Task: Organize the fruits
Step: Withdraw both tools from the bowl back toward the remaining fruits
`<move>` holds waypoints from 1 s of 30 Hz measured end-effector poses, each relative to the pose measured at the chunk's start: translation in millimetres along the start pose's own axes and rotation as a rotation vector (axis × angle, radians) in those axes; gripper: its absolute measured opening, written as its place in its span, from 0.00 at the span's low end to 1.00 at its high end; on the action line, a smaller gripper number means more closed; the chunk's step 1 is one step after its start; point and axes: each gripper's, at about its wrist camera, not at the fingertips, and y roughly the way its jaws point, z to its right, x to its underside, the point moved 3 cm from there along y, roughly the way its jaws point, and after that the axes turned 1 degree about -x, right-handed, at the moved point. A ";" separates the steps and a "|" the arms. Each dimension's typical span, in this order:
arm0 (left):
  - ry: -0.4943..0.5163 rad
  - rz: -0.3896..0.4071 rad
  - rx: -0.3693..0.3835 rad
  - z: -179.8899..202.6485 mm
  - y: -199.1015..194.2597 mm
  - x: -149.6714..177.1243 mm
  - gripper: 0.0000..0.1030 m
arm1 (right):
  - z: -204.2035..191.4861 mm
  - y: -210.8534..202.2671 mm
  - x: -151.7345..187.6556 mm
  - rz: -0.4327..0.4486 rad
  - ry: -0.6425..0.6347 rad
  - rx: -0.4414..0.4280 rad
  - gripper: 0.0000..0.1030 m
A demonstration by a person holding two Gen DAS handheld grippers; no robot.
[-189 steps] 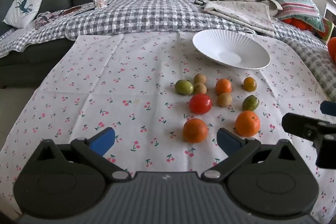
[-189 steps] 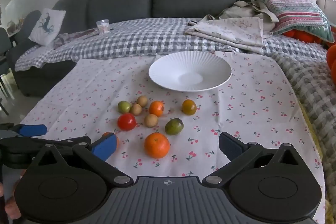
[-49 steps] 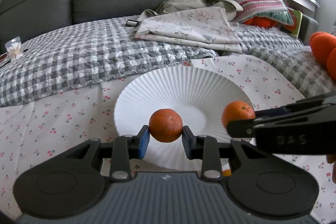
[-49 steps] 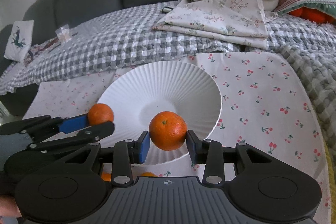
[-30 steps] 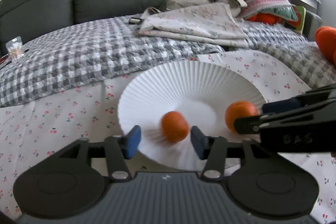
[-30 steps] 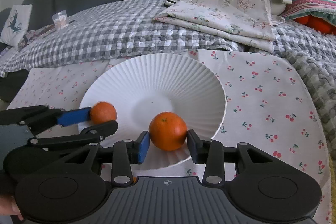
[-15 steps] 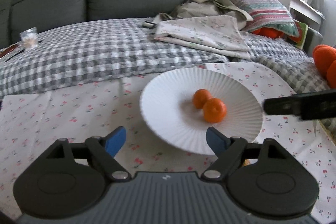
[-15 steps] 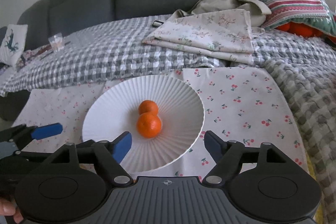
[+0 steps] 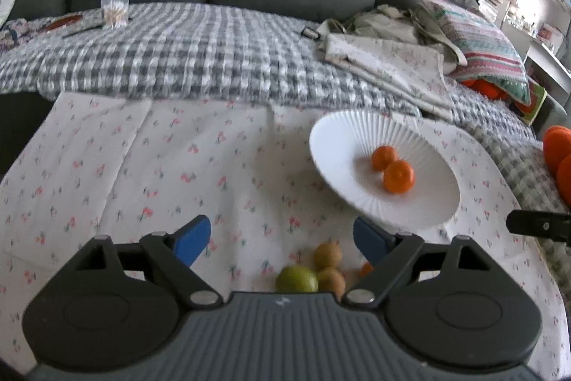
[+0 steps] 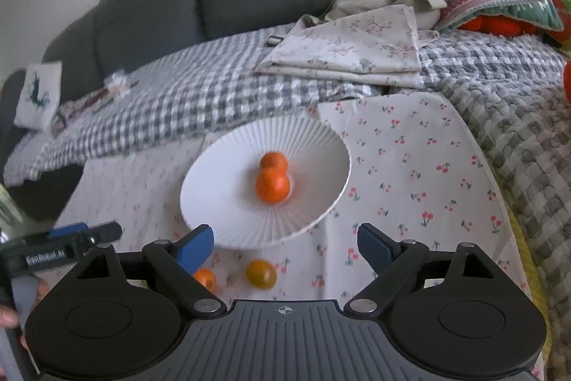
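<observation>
A: Entry. 2 round orange mandarins, the nearer (image 10: 272,187) and the farther (image 10: 273,161), sat touching in the middle of the white ribbed ceramic bowl (image 10: 221,174). The other fruits lay loose on the white cherry-print cloth (image 9: 142,166), just in front of the bowl.

B: Which ones were visible?

A: Left wrist view: 1 round green lime (image 9: 297,279) touching 1 small tan-brown fruit (image 9: 331,278), a 2nd tan-brown fruit (image 9: 327,254) just behind them, and an orange sliver (image 9: 367,269) mostly hidden by the finger. Right wrist view: 1 yellow-orange tomato-like fruit (image 10: 261,273) and 1 small orange fruit (image 10: 204,278).

B: Jaws?

A: Left gripper (image 9: 282,236) spread wide, holding nothing. Right gripper (image 10: 284,240) likewise wide apart and bare.

B: Position relative to the jaws?

A: The lime cluster lay low between the left fingers, close to the body. The tomato-like fruit lay between the right fingers, toward the left one; the small orange fruit was tucked beside the left blue pad (image 10: 194,244).

B: Judged advice for the next pick?

A: Take 1 fruit per gripper. Centre it between the pads and close gently, since round fruit likely rolls. For the touching lime and brown fruit, approach from the free side so a finger doesn't nudge its neighbour. Keep both grippers apart over the bowl.
</observation>
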 end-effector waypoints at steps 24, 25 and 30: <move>0.234 -0.105 0.079 40.9 -5.6 65.7 0.64 | -22.2 7.5 48.6 -0.131 -0.027 -0.049 0.90; 0.238 -0.108 0.083 41.3 -5.2 66.7 0.60 | -21.3 8.8 49.1 -0.133 -0.021 -0.053 0.90; 0.268 -0.134 0.078 44.1 4.4 72.6 0.43 | -17.4 18.7 51.7 -0.146 0.016 -0.055 0.90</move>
